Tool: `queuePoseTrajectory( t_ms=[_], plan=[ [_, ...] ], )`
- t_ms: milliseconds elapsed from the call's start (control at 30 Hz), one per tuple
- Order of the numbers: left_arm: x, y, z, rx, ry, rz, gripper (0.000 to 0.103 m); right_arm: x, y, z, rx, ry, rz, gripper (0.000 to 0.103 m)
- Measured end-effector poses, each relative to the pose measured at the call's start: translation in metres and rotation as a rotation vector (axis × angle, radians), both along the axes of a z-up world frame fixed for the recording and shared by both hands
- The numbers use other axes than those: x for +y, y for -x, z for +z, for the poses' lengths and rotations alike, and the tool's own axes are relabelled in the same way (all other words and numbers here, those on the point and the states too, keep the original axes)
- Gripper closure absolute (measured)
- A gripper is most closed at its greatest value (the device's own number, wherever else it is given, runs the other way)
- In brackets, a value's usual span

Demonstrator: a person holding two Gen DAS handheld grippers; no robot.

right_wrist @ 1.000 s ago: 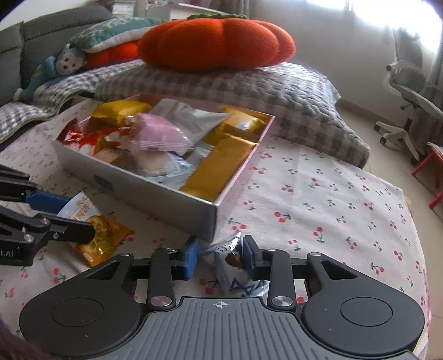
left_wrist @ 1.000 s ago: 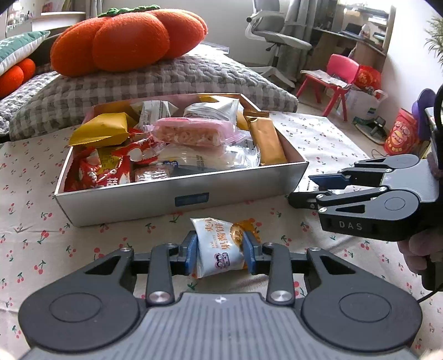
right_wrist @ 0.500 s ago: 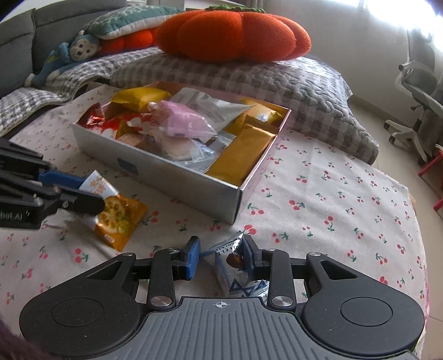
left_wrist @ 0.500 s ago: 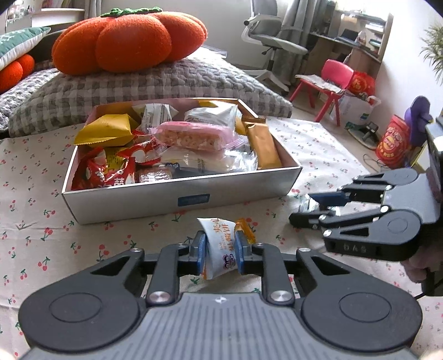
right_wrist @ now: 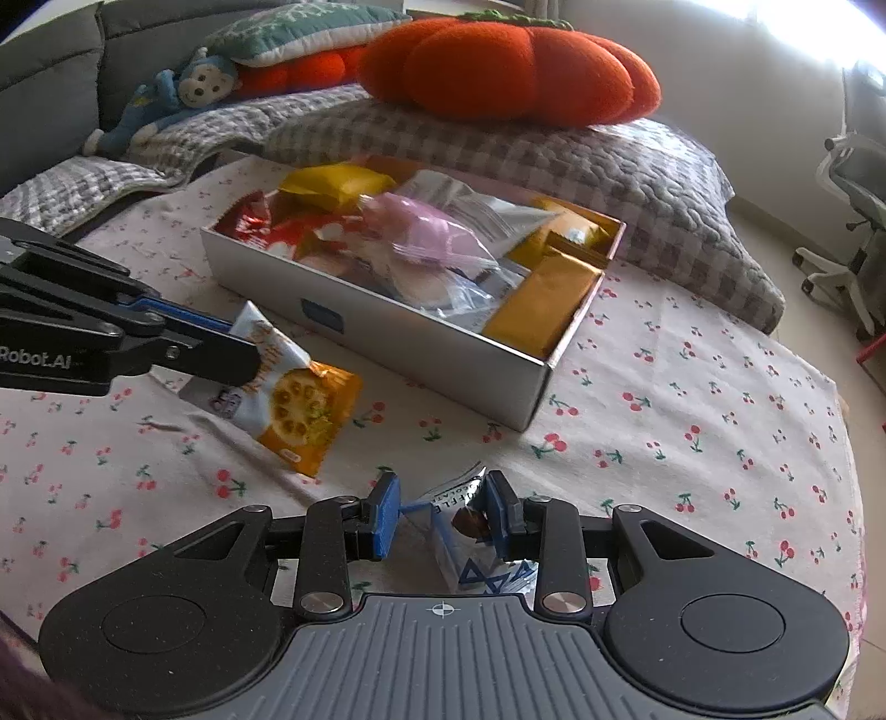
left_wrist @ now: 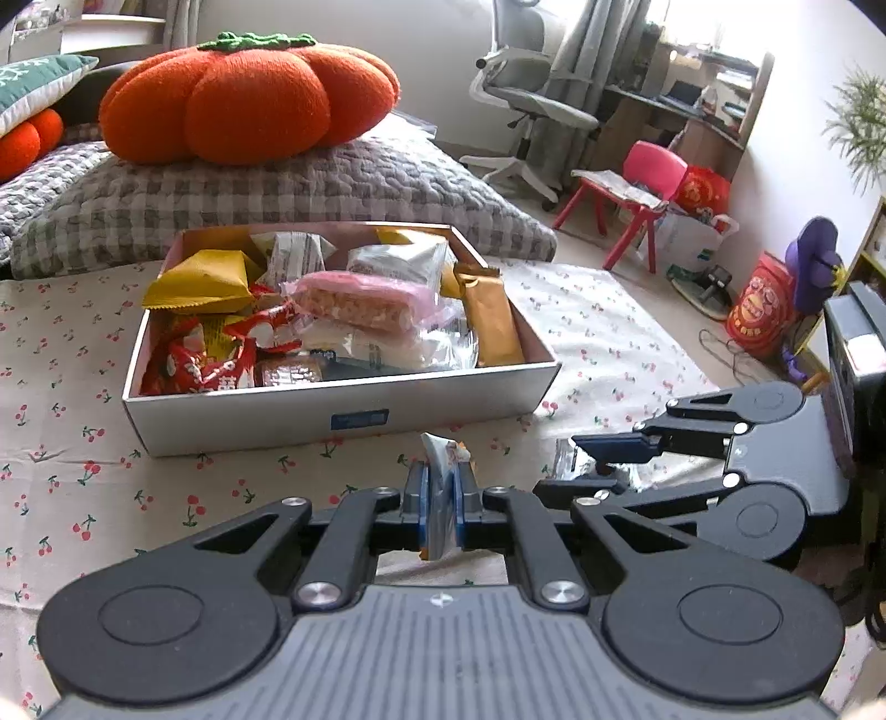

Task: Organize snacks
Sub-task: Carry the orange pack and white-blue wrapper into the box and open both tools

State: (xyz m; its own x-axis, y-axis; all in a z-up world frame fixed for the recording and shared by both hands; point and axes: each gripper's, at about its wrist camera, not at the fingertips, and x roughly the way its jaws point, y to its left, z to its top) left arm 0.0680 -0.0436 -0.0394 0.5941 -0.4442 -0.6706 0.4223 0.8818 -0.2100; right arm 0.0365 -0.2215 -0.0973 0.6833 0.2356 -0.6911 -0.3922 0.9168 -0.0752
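Behind the cherry-print cloth [left_wrist: 66, 387] we see a grey checked quilt [left_wrist: 277, 188] with an orange pumpkin cushion [left_wrist: 249, 99] resting on top of it. In the right wrist view, a blue monkey toy [right_wrist: 166, 105] lies against a dark sofa [right_wrist: 50, 83], beside a green pillow [right_wrist: 299, 27]. Farther back in the left wrist view we find a grey office chair [left_wrist: 531, 105], a small red and pink chair [left_wrist: 637, 183], a red bag [left_wrist: 761, 310] on the floor and a desk [left_wrist: 692, 111] by the window.
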Motion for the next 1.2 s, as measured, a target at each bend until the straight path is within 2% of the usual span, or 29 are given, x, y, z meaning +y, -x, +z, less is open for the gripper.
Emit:
queuePoseTrajectory(
  t_ms=[267, 600, 967, 1200],
  plan=[
    [0.011, -0.002, 0.018, -0.027, 0.056, 0.033, 0.096, 0.001, 0.004, 0.022, -0.039, -0.061, -0.012, 0.072],
    [0.019, -0.014, 0.036, -0.090, 0.094, 0.085, 0.096, -0.007, -0.014, 0.049, -0.094, -0.173, -0.106, 0.072],
    [0.027, -0.047, 0.026, -0.065, 0.113, 0.183, 0.096, -0.011, -0.052, 0.059, -0.103, -0.317, -0.227, 0.072],
    [0.036, -0.066, 0.012, -0.028, 0.102, 0.222, 0.096, -0.014, -0.075, 0.048, -0.070, -0.393, -0.292, 0.072]
  ],
)
